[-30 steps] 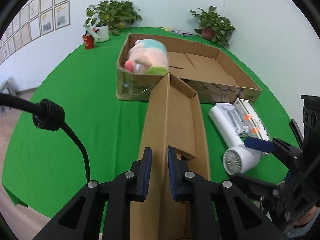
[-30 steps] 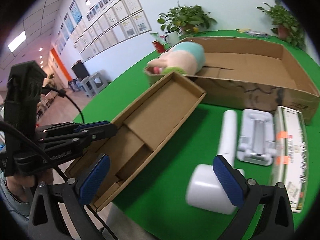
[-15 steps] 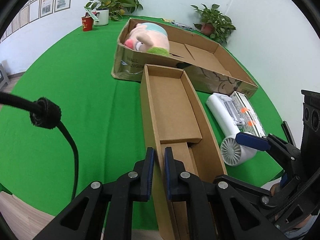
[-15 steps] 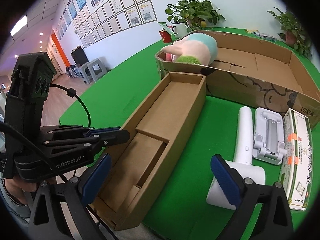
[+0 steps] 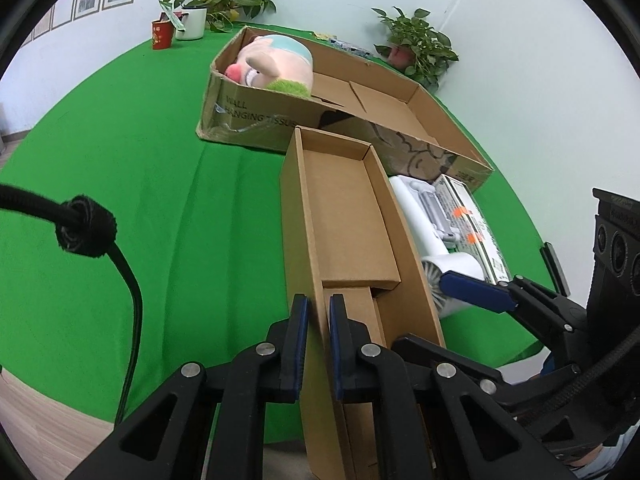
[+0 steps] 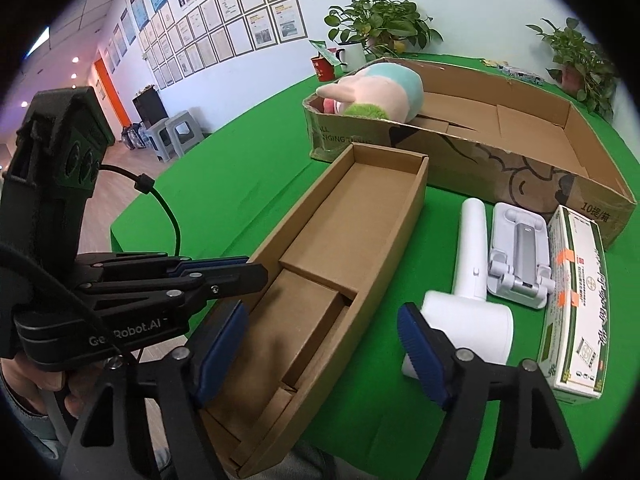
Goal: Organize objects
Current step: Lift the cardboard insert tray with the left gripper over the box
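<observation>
Cardboard box [image 5: 256,118] lettered "WALL HANGING TISSUE"; gripper [image 6: 116,340] marked "GenRobot.AI"

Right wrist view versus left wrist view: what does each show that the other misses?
Only the right wrist view shows the wall of framed certificates, the grey stools and the whole white phone stand. Only the left wrist view shows the left tool shut on the near side wall of the narrow cardboard box. Both show that box, the large carton with the plush toy, the white hair dryer, the medicine box and the open right tool.
</observation>
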